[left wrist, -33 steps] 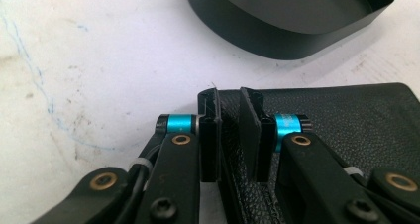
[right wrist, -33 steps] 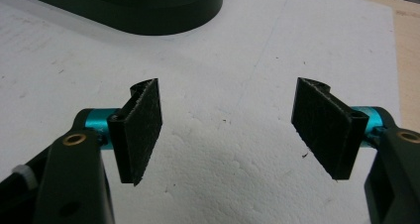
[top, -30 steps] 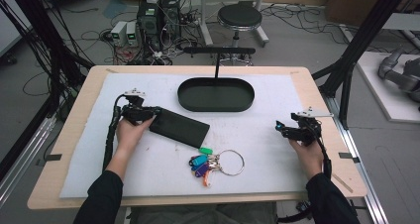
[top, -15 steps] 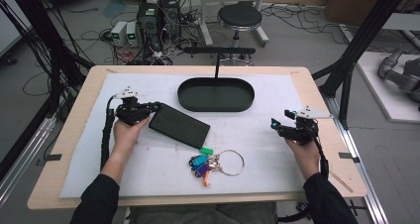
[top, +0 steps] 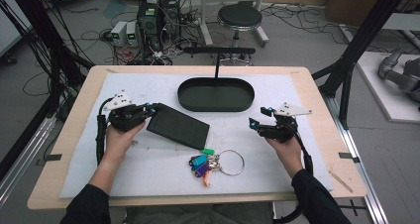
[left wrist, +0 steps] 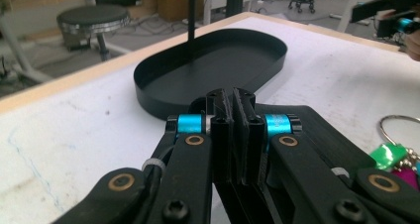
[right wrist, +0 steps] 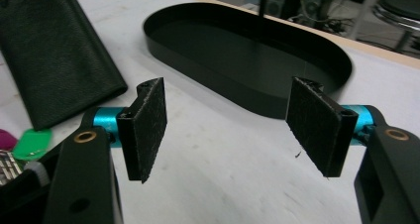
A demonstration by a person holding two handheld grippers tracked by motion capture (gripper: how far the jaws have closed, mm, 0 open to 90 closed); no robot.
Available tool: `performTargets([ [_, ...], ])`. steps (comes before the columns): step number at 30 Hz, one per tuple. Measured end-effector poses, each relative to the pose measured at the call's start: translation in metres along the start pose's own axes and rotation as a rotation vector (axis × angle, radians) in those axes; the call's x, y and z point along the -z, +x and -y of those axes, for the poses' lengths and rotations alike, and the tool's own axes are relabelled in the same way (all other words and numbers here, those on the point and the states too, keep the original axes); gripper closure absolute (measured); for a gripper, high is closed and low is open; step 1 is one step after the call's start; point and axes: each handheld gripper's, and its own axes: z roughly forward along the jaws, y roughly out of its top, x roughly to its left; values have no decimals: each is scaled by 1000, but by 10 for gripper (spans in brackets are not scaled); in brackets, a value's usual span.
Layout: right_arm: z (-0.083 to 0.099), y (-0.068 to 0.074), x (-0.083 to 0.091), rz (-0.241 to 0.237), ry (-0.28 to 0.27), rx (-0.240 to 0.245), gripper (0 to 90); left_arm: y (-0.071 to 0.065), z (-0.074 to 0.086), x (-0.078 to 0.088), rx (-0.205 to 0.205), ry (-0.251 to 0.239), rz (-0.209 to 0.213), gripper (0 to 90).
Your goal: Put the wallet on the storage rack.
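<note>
A flat black pouch (top: 181,127) (right wrist: 54,55) lies slanted on the white mat, left of centre. My left gripper (top: 151,108) (left wrist: 233,92) is shut on the pouch's upper left end; the pouch (left wrist: 317,130) runs on behind its pressed pads. A key ring with coloured tags (top: 205,162) (left wrist: 393,154) (right wrist: 29,143) lies in front of the pouch. My right gripper (top: 257,118) (right wrist: 225,115) hovers open to the right of the keys, nothing between its pads, facing the black oval tray (top: 216,106) (left wrist: 148,95) (right wrist: 223,85).
A thin black post with a crossbar (top: 217,60) rises from the tray's far side. The white mat (top: 148,174) covers most of the wooden table (top: 341,149). A stool (top: 239,16) and electronics stand on the floor beyond the far edge.
My right gripper has moved left, toward the middle of the mat. The left hand has shifted slightly at the pouch's end; the pouch stays about where it was.
</note>
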Motion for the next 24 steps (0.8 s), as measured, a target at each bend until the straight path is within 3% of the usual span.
performTargets([
  [6,-12,11,-17,-94,-8,15,316,-7,-3,8,-67,-41,28,865],
  [7,-15,14,-21,-128,-9,13,316,-10,-4,11,-104,-59,41,865],
  [11,-23,24,-41,-215,-2,35,317,-15,-6,18,-150,-82,64,865],
  [14,-26,29,-52,-263,20,38,316,-18,-6,21,-176,-95,78,865],
  [15,-27,34,-64,-295,51,47,317,-20,-5,24,-198,-112,90,866],
  [17,-28,36,-70,-303,60,56,320,-21,-5,25,-204,-114,95,866],
  [19,-27,42,-85,-358,74,83,350,-21,-4,28,-210,-117,108,866],
  [24,-27,47,-104,-427,111,96,365,-21,-2,32,-220,-123,128,867],
])
